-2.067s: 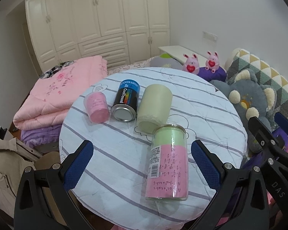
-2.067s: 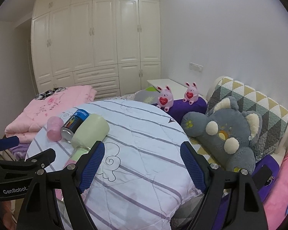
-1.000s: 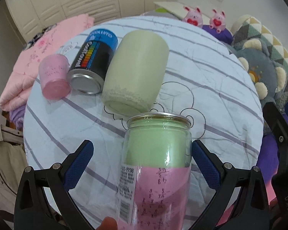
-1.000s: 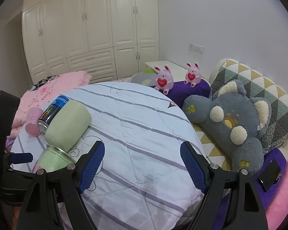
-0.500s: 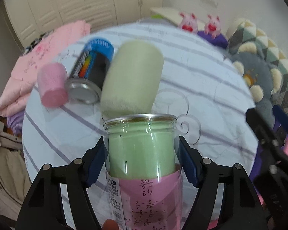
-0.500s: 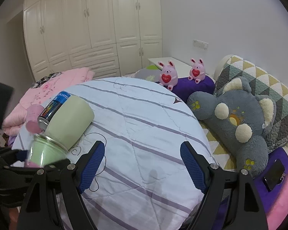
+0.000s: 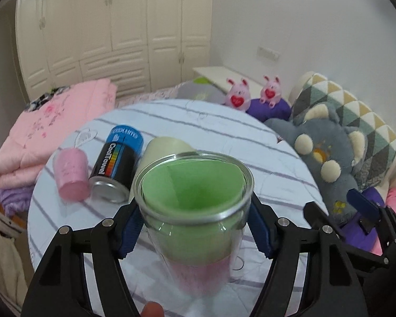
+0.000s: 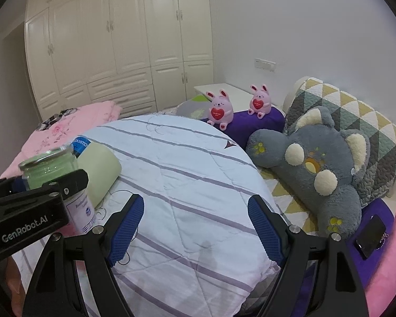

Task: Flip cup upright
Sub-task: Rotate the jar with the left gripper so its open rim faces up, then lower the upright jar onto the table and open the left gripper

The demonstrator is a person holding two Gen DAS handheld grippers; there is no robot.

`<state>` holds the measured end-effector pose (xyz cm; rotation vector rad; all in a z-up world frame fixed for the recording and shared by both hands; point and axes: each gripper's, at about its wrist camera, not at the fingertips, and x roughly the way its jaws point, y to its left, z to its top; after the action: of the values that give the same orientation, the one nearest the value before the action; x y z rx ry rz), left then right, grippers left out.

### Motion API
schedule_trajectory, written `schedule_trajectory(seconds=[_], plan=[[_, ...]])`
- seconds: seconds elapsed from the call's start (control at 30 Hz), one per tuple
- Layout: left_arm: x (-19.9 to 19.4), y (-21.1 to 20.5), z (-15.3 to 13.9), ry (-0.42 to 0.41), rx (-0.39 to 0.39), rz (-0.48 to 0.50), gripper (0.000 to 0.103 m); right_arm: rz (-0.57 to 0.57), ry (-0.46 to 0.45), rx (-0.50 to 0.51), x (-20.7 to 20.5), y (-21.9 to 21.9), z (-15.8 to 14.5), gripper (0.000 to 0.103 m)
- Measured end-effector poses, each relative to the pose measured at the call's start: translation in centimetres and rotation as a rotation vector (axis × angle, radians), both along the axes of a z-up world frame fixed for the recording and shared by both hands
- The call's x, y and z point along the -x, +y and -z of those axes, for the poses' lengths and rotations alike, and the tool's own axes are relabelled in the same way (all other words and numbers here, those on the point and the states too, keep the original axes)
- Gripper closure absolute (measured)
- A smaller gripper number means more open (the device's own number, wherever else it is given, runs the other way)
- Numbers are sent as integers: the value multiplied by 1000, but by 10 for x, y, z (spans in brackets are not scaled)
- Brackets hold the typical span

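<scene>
- Cup [image 7: 195, 200]: you have it pinched between the blue pads [image 7: 258, 232] of your left tongs [image 7: 194, 231], just below the metal rim, mouth up and tipped a little toward the camera; from the right-hand view it [image 8: 48, 170] stands about upright over the near left edge of the striped quilt [image 8: 187, 185]
- It looks like clear thin-walled plastic or glass with green and pink paper rolled inside, so judge it light but smooth and likely slippery; squeeze only enough to hold it
- The grip up near the rim leaves the long body hanging below, which may swing; a hold nearer the middle would be steadier
- The quilt is soft and uneven, so a tall narrow cup could topple when set down; press the base flat before letting go
- Your right tongs [image 8: 195, 222] are spread wide and hold nothing
- Keep clear of the pale green cup [image 7: 166, 148], the black can [image 7: 113, 169] and the small pink cup [image 7: 71, 173] lying on their sides just behind
</scene>
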<state>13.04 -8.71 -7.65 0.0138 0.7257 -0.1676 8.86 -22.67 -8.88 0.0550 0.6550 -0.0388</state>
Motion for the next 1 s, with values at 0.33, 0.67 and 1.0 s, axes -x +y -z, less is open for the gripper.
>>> schedule_trajectory(seconds=[0.33,0.67,1.0], plan=[[3,2,6,-11,21,10,31,-4,27,26,-3,8,5,20],[6,6,5,20,19,-2,13,-5,23,40,3,11,-1,21],[35,32,-19,-43,6,-38,5,-40,-19,43,19,29,-19,21]])
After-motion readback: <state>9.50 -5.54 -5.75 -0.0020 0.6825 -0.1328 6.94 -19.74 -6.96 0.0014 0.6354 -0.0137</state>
